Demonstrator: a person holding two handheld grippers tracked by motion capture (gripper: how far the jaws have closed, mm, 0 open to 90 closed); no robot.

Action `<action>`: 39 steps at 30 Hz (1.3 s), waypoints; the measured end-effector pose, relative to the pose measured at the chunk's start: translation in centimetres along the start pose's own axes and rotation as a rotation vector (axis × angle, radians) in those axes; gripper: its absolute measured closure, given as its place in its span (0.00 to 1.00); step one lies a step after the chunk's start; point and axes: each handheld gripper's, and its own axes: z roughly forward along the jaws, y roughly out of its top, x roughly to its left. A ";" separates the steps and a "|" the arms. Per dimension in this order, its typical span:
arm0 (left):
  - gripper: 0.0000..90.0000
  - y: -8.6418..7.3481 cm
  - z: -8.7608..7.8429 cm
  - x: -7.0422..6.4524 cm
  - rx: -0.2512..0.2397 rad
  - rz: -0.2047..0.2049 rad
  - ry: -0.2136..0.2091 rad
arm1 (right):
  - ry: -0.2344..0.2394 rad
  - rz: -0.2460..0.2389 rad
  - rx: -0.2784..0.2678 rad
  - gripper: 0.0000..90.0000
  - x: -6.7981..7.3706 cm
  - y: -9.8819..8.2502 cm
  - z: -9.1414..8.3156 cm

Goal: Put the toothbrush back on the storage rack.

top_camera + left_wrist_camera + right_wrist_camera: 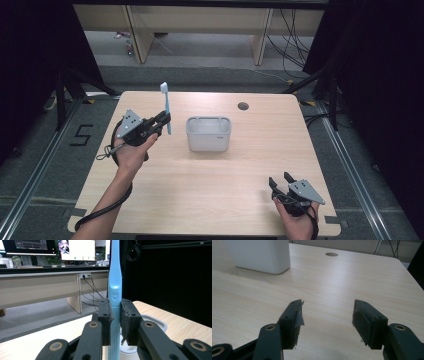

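A light blue toothbrush (166,107) stands upright, bristle end up, held above the table just left of a white holder cup (208,133). My left gripper (164,120) is shut on its handle; in the left gripper view both pads press the blue handle (115,290), with the cup's rim (160,323) behind and below. My right gripper (281,180) rests at the table's near right corner, open with nothing between its fingers (292,320). The right gripper view has the white cup (259,255) far off at the upper left.
A round cable hole (243,106) sits in the wooden tabletop (220,190) near the far edge, also in the right gripper view (331,254). Desks, monitors (76,250) and cables stand beyond the table. Black curtains flank both sides.
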 end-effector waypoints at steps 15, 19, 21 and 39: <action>0.87 0.4 1.2 -0.4 -0.016 -0.009 -0.017 | -0.006 0.006 -0.001 0.46 0.1 0.0 0.0; 0.87 0.4 1.6 -0.6 -0.020 -0.006 -0.021 | -0.004 0.006 0.007 0.46 0.1 0.0 -0.1; 0.87 0.5 1.8 -0.7 -0.022 -0.006 -0.026 | -0.002 0.012 0.008 0.46 0.2 0.0 -0.1; 0.87 0.9 3.5 -1.8 -0.029 -0.006 -0.055 | -0.001 -0.001 0.005 0.46 0.1 0.0 -0.1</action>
